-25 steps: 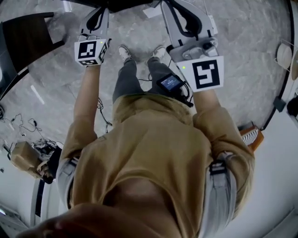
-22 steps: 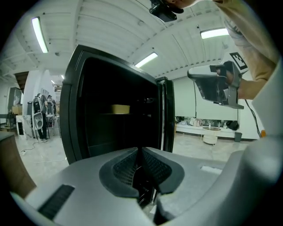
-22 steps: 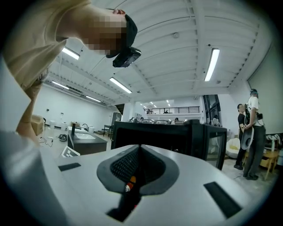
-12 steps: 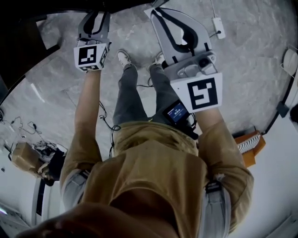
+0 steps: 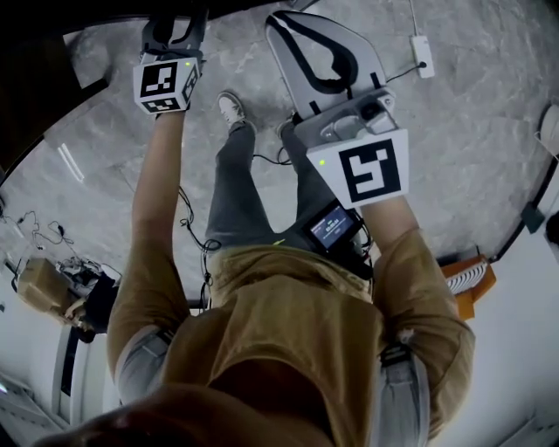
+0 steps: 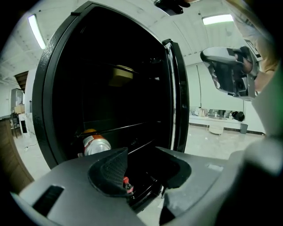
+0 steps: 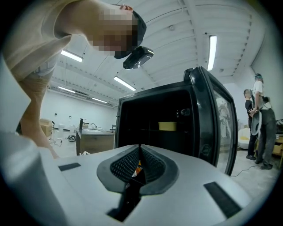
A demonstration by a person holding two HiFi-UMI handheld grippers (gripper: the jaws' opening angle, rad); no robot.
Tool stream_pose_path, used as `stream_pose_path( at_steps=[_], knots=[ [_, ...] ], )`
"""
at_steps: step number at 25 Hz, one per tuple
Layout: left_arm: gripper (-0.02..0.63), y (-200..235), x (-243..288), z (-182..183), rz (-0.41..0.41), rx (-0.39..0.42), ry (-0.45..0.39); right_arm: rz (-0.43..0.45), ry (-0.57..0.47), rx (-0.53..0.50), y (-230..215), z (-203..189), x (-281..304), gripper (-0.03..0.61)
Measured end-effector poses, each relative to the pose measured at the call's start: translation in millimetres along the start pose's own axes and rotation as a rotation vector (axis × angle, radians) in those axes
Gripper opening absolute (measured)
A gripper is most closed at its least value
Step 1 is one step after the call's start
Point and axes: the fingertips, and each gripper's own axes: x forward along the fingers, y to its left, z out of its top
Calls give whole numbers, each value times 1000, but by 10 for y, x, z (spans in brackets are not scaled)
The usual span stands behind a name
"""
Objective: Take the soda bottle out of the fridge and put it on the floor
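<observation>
The black fridge (image 6: 110, 101) stands open in the left gripper view. Low inside it I see a small soda bottle (image 6: 127, 185) with a red cap. My left gripper (image 6: 143, 172) points into the fridge from a short way off. Its jaws are opening, with nothing between the pads; the bottle shows only far beyond them. In the head view the left gripper (image 5: 173, 30) reaches into the dark at the top edge. My right gripper (image 7: 140, 152) is shut and empty, also aimed at the fridge (image 7: 163, 128), and appears in the head view as well, right gripper (image 5: 288, 26).
An orange-and-white can (image 6: 96, 143) lies on a middle shelf, and a yellow box (image 6: 120, 75) sits higher up. The fridge door (image 7: 212, 119) swings out on the right. People (image 7: 261, 119) stand beyond it. Grey marble floor (image 5: 472, 131) and a cable lie below.
Both grippers have moved forward, toward the top of the head view, and the left one now reaches the dark fridge edge. The person's body has stretched out behind them.
</observation>
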Motion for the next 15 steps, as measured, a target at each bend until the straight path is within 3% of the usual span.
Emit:
stream_pose_path(
  at_steps=[4,8,15],
  knots=[
    [164,45,171,-129,9,1,-1,22,16,-8,8,-227,8,3],
    [169,159,512,-633,17,-11,47,27,33,-12,-99,-676,147,3],
    [178,200,899,-1265,23,-9,94,25,33,-42,-151,-1105,226,3]
  ],
)
